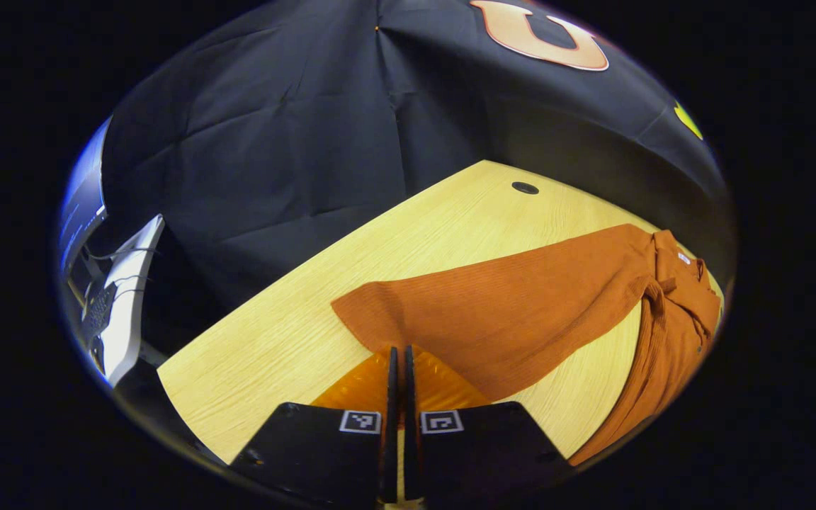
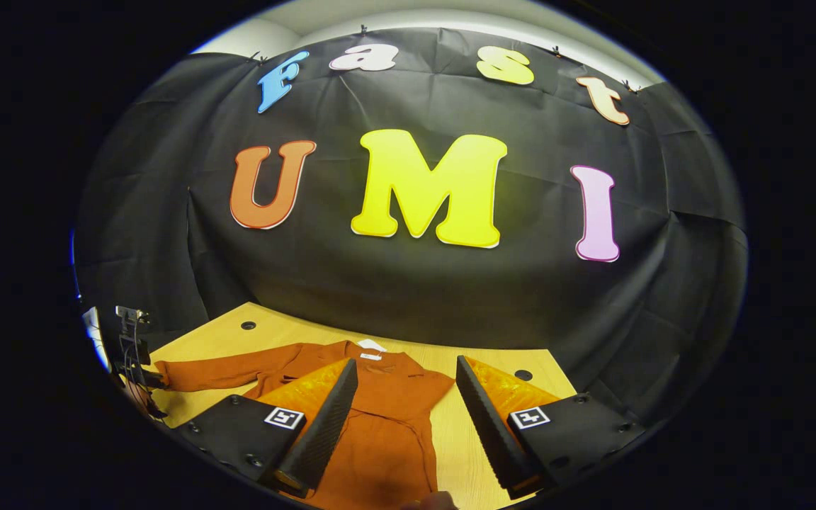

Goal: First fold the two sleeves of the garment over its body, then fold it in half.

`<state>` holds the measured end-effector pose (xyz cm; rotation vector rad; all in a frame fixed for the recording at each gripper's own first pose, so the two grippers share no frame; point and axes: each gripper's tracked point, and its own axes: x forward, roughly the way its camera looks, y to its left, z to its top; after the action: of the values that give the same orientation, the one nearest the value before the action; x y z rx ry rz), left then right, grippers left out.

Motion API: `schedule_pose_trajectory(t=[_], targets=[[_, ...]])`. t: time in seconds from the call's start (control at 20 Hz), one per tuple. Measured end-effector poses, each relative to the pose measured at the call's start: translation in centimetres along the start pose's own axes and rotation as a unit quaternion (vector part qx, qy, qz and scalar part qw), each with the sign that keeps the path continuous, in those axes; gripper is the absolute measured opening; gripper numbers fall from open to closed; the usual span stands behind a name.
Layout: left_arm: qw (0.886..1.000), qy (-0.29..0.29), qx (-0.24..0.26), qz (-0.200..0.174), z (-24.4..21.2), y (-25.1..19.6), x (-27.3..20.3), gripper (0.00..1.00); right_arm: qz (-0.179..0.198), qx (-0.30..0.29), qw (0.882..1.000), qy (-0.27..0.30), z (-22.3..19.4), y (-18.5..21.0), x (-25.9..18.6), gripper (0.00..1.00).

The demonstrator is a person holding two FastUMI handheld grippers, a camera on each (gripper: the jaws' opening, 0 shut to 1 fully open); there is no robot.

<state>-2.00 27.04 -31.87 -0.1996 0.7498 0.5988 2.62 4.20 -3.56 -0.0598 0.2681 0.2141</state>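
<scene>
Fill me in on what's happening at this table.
A rust-orange garment lies spread on a wooden table, to be folded with two handheld grippers. The left gripper, fingers closed, sits at the cuff of one outstretched sleeve; a grip can't be confirmed. The right gripper hovers open above the garment's body. No fold is made yet.

In the left gripper view we see our left gripper low at the bottom edge, its two fingers drawn together until only a thin slit parts them, both pointing straight ahead. Whether anything is pinched at the tips we cannot tell. In the right gripper view our right gripper holds its fingers spread wide, each angled outward from the other, with nothing between them. At the far left edge of that view we make out the other gripper, small and dark, its pose unclear.
</scene>
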Motion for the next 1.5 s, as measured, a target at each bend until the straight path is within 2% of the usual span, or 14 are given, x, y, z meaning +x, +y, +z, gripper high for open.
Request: schedule_pose_trajectory(t=[0.05, 0.15, 0.4, 0.7, 1.1, 1.25, 1.35, 1.5], targets=[[1.0, 0.001, -0.001, -0.017, 0.0, -0.6, 0.1, 0.04, -0.001, 0.0, 1.0, -0.001, 0.0, -0.3, -0.2, 0.9], [0.998, 0.001, -0.022, -0.057, 0.2, -2.0, -0.6, 0.03, -0.005, 0.003, 1.0, -0.001, -0.3, -0.7, -0.4, 0.89], [0.995, -0.001, -0.06, -0.078, 1.0, -0.9, -2.6, 0.03, -0.016, 0.022, 0.999, 0.02, -2.7, -1.5, -1.0, 0.9], [0.99, -0.036, -0.085, -0.111, 6.7, -0.7, -4.3, 0.03, -0.012, 0.042, 0.999, 0.023, -3.8, -1.7, -0.7, 0.89], [0.982, -0.095, -0.057, -0.155, 17.0, -4.3, -6.7, 0.03, -0.034, 0.076, 0.996, 0.021, -5.1, -4.9, -1.5, 0.9], [0.976, -0.118, -0.039, -0.176, 20.7, -7.0, -7.7, 0.03, -0.047, 0.092, 0.994, 0.021, -5.6, -6.4, -2.1, 0.9], [0.975, -0.137, -0.023, -0.176, 23.3, -8.9, -8.0, 0.03, -0.06, 0.101, 0.993, 0.016, -5.9, -7.5, -2.6, 0.9], [0.965, -0.158, -0.008, -0.21, 27.3, -13.1, -9.7, 0.03, -0.076, 0.12, 0.99, 0.014, -6.4, -9.2, -3.5, 0.9]])
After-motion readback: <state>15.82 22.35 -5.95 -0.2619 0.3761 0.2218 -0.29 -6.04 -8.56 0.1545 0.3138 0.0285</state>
